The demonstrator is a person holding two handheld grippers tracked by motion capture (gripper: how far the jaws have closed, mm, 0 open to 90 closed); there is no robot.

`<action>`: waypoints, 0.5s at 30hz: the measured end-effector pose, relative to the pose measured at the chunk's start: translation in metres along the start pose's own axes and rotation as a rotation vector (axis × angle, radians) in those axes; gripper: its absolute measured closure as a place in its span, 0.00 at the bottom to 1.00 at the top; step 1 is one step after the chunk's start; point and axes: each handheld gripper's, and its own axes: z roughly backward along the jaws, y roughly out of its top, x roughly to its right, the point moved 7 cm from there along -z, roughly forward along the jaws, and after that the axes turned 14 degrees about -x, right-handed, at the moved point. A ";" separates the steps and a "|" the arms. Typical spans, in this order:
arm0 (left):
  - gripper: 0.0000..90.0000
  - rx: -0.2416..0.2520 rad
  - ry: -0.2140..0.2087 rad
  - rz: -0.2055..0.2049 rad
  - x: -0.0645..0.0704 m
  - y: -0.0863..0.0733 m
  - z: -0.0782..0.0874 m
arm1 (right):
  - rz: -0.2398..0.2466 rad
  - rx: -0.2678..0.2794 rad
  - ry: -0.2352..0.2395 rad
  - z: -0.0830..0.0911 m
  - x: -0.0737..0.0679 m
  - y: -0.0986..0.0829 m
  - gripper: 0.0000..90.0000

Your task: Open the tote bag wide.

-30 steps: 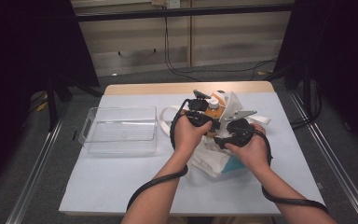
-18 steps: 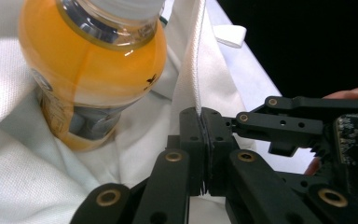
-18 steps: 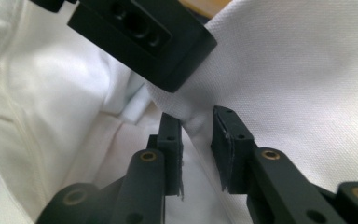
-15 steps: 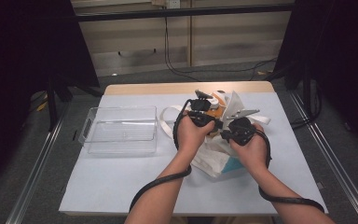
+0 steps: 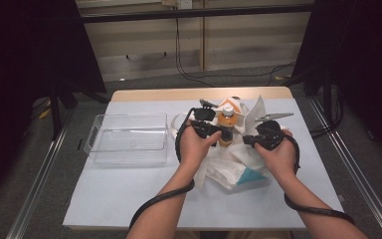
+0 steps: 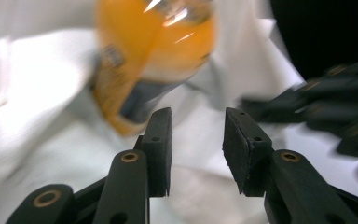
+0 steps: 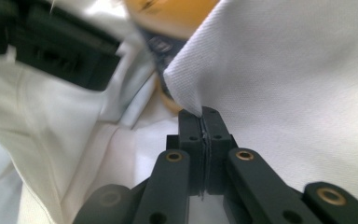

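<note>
Orange bottle (image 5: 227,123) stands upright in the folds of a white cloth bag (image 5: 229,162), toward the far middle of the white surface (image 5: 129,194). In the high view its pale cap sits between the 2 tools, with the bag's fabric rising around and behind it.

Left tool (image 5: 218,133) reaches in from the left, just beside the bottle. In the left gripper view its jaws stand spread, with nothing between the pads (image 6: 161,140) — the orange bottle (image 6: 144,60) lies tilted in that view, just beyond the left pad, blurred, with white cloth (image 6: 42,93) under and around it. The other tool appears dark and blurred at the right edge of that view.

Right tool (image 5: 248,140) comes in from the right side of the bag. In the right gripper view its jaws are pressed together on a fold of the white cloth (image 7: 284,74), pinching the fabric edge just at the tips (image 7: 204,122); part of the bottle (image 7: 172,18) shows above, half covered by the cloth.

A clear plastic bin (image 5: 129,138) rests on the surface to the left, well apart from the bag. A teal patch (image 5: 251,175) shows at the bag's near edge.
</note>
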 end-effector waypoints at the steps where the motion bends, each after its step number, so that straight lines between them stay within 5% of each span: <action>1: 0.70 -0.009 0.013 0.004 -0.003 -0.003 -0.001 | -0.013 0.004 0.000 0.003 0.003 0.000 1.00; 10: 0.59 -0.006 0.128 -0.054 -0.019 -0.009 -0.001 | -0.146 0.015 0.000 0.021 0.042 -0.015 1.00; 15: 0.56 0.005 0.135 -0.068 -0.022 -0.009 0.000 | -0.186 0.014 0.018 0.023 0.052 -0.023 0.99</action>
